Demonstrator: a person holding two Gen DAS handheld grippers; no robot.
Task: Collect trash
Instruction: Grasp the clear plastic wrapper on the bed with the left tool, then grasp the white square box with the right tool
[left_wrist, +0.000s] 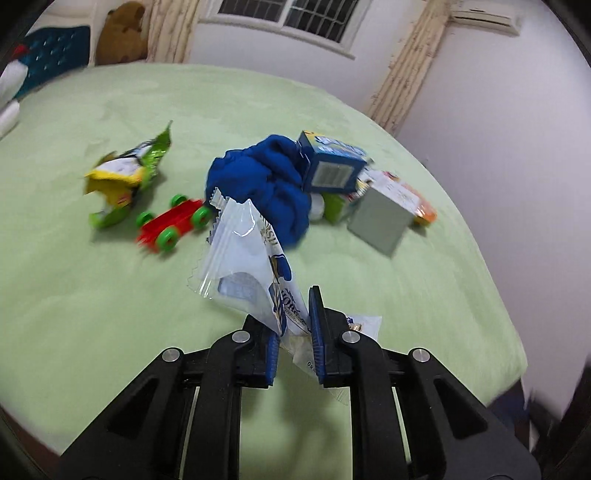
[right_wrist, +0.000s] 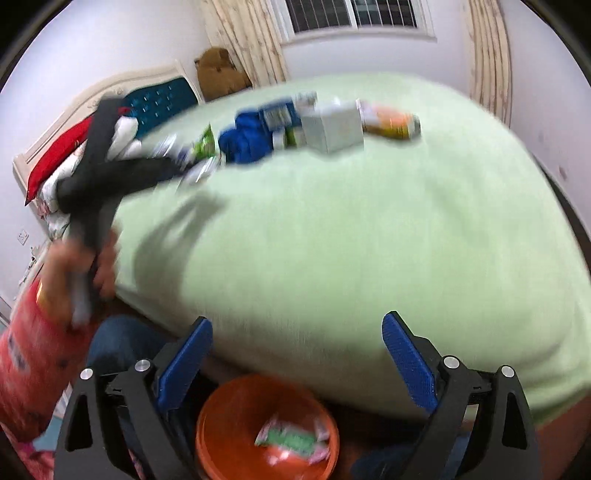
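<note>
left gripper (left_wrist: 293, 332): clamped on a clear plastic wrapper (left_wrist: 251, 266), lifted above the green bed (left_wrist: 110, 295)
right gripper (right_wrist: 297, 362): spread wide, empty, over the orange bin (right_wrist: 207, 435)
step: wrapper is being carried off
next: wrapper must be brought over the bin and released

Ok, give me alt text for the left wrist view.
The left tool grips a clear plastic wrapper above a green bed. Beyond lie a red toy car, a blue cloth, a green snack bag and small boxes.
</note>
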